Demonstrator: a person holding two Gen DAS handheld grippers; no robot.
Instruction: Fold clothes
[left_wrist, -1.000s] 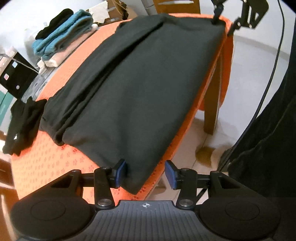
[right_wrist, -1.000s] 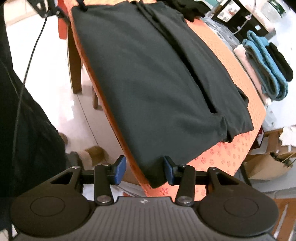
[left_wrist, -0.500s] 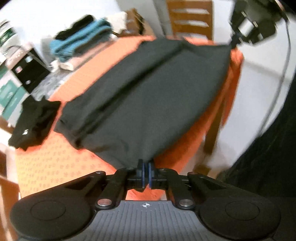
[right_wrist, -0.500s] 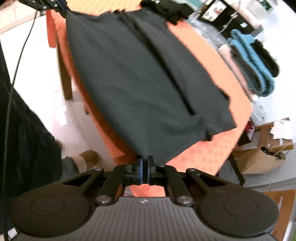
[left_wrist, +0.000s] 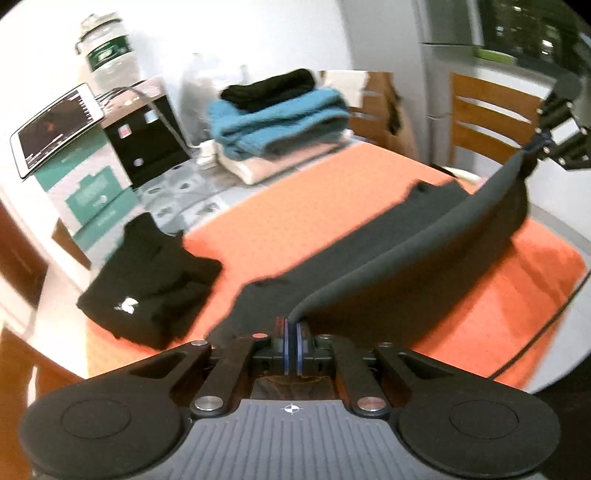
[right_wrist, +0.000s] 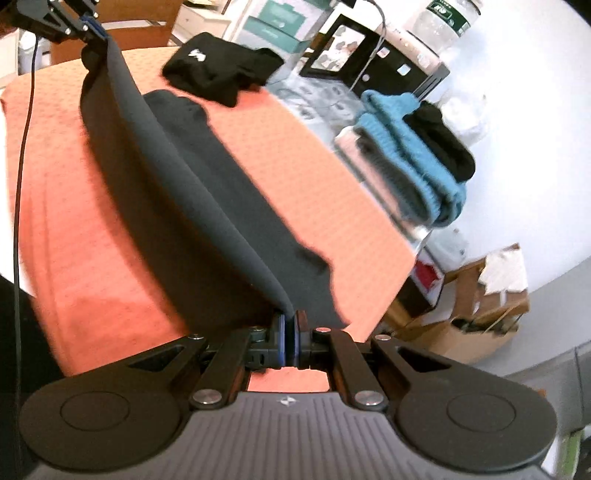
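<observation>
The dark grey garment (left_wrist: 388, 258) lies in the middle of each frame on the orange tablecloth (left_wrist: 498, 306), with its near edge lifted into a long smooth roll that hides what is under it. The left gripper (left_wrist: 290, 341) is clenched on one end of this edge; its blue pads have the cloth between them. The right gripper (right_wrist: 289, 341) is clenched on the other end in the same way. In the left wrist view the right gripper appears at the upper right, partly cut off by the frame. The cloth looks soft and matt, the tablecloth has a small dotted pattern. Both pictures are a little blurred. At the left of the left wrist view lies a folded black garment (left_wrist: 147, 280) with a small white logo. Behind, at the upper middle, is a pile of folded clothes (left_wrist: 277, 125), the blue one of thick knit.
</observation>
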